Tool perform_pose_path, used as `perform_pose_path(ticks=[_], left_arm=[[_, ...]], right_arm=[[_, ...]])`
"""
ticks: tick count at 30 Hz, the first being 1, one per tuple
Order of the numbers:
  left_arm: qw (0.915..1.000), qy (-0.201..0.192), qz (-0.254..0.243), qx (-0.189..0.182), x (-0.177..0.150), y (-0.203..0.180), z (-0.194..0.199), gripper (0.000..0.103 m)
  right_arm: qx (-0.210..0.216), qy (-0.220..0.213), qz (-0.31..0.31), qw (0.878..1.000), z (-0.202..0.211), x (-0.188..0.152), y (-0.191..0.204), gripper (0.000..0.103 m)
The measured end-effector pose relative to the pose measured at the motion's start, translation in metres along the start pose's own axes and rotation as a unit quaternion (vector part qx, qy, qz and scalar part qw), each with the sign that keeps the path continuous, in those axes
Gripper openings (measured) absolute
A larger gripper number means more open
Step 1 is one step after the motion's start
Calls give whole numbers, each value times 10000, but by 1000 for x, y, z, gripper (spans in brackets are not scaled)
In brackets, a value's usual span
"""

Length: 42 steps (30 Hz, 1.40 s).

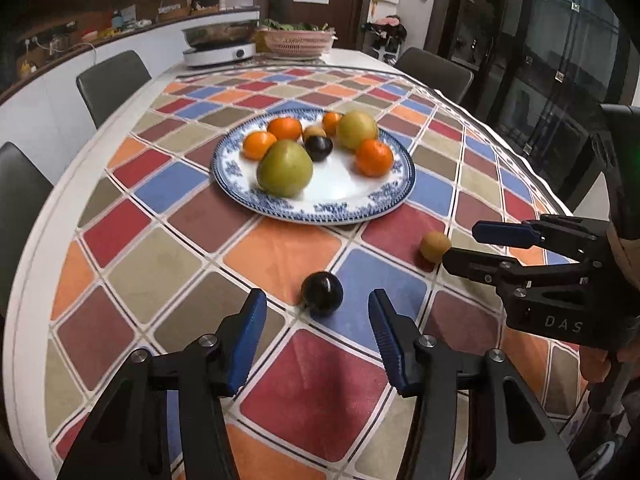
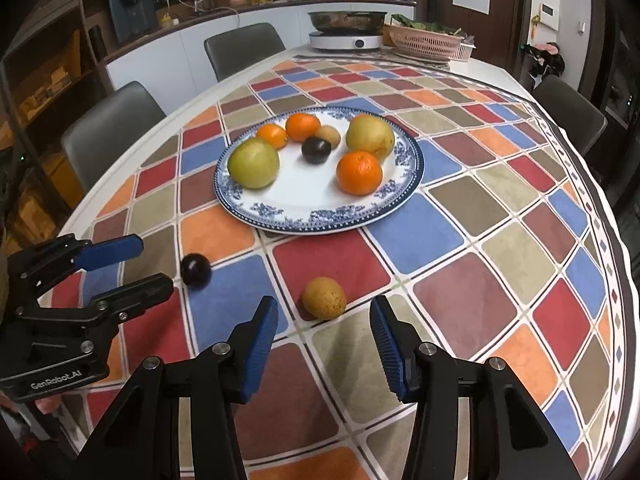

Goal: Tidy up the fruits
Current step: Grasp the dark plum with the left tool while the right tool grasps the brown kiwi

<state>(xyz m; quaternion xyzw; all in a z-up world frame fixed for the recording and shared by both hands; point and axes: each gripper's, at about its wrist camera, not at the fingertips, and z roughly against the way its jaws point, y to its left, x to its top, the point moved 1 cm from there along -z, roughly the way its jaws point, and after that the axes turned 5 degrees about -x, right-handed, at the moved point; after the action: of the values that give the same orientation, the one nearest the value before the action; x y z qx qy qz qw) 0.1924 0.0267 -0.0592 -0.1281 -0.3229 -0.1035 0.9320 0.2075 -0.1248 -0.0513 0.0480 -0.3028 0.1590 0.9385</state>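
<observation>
Two fruits off the plate, both grippers hanging over them

The dark plum (image 1: 322,293) and the small brown fruit (image 2: 324,298) lie on the checked tablecloth (image 2: 460,216), just in front of the blue-rimmed plate (image 1: 394,200) of oranges and pears. The left gripper (image 1: 318,312) is spread wide behind the plum; the right gripper (image 2: 324,320) is spread wide behind the brown fruit, neither touching.

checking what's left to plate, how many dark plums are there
2. One plum lies on the plate, mid-pile among the other fruit. The other plum sits on the tablecloth just ahead of the open left gripper. None seems hidden.
</observation>
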Motion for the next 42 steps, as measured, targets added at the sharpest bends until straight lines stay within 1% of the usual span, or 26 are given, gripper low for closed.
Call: perform_pose_path(ticks=[3,4,6,9,12,14,17,21,23,24,29,33,42], left_arm=[[9999,127,-5,-69,-1,1,-9,45],[9999,153,-2,-80,-1,0,-12,42],[9998,189,8,-112,0,1,-16,42],[9997,203,27,-147,2,1,-20,39],[9995,245,24,-182,5,1,-25,37],[9994,277,26,-195,5,1,-28,33],[9994,283,18,-185,6,1,-31,31],[9993,332,38,-144,7,3,-34,27],[9994,324,35,-138,7,3,-34,27],[9994,322,45,-142,7,3,-34,27],[9995,254,85,-149,7,3,-29,26],[9998,125,25,-161,12,-2,-17,26],[9995,-170,-219,-169,38,-11,-1,26]], right_arm=[[19,71,10,10000,-7,-1,0,48],[48,96,10,9999,-9,-1,0,44],[84,148,-5,9999,-13,0,1,43],[100,167,-7,9998,-16,0,1,43],[112,199,17,9997,-20,1,1,40],[129,222,-12,9997,-22,2,0,39],[155,255,-28,9995,-25,2,0,36],[179,293,-55,9994,-29,2,-1,34],[187,311,-60,9993,-31,2,-1,29],[188,297,-57,9994,-31,2,-1,29],[183,233,-78,9995,-27,2,-1,29],[233,115,-78,9996,-17,4,0,29],[308,-269,124,9991,6,20,3,29]])
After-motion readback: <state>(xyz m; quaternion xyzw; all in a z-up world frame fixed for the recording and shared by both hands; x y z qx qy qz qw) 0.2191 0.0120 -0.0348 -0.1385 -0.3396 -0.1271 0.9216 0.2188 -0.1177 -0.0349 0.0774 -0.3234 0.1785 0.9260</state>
